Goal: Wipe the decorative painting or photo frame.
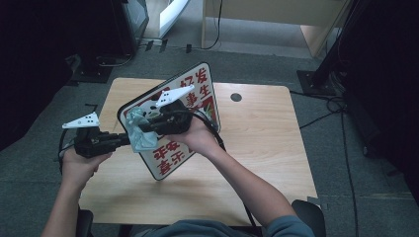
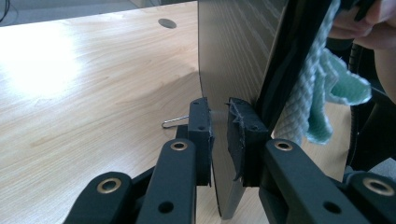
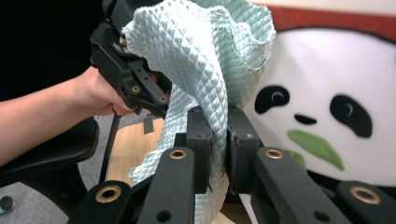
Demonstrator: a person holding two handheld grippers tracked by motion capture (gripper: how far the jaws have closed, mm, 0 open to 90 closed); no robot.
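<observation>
Cloth [image 3: 201,60], pale green and quilted, lies bunched against the painted panda face of the sign board [image 1: 197,89], pinched in the right gripper [image 1: 148,126]. Left gripper [image 2: 219,135] clamps the board's lower edge, standing it tilted on the table [image 1: 262,133]. Board's long axis climbs away from the person.

There was one wooden table [image 1: 257,148], and one round hole [image 1: 236,97] was cut in its top. One sign board [image 1: 200,94] with a panda picture and red characters stood on edge over it. One pale green quilted cloth [image 3: 205,56] lay against the board's face. Two grippers were counted: the left gripper [image 2: 219,126] clamped on the board's edge and the right gripper [image 3: 219,135] pinched on the cloth. Each carried one grey three-cornered plate, two in all. One small wire clip [image 2: 175,122] lay on the table.
</observation>
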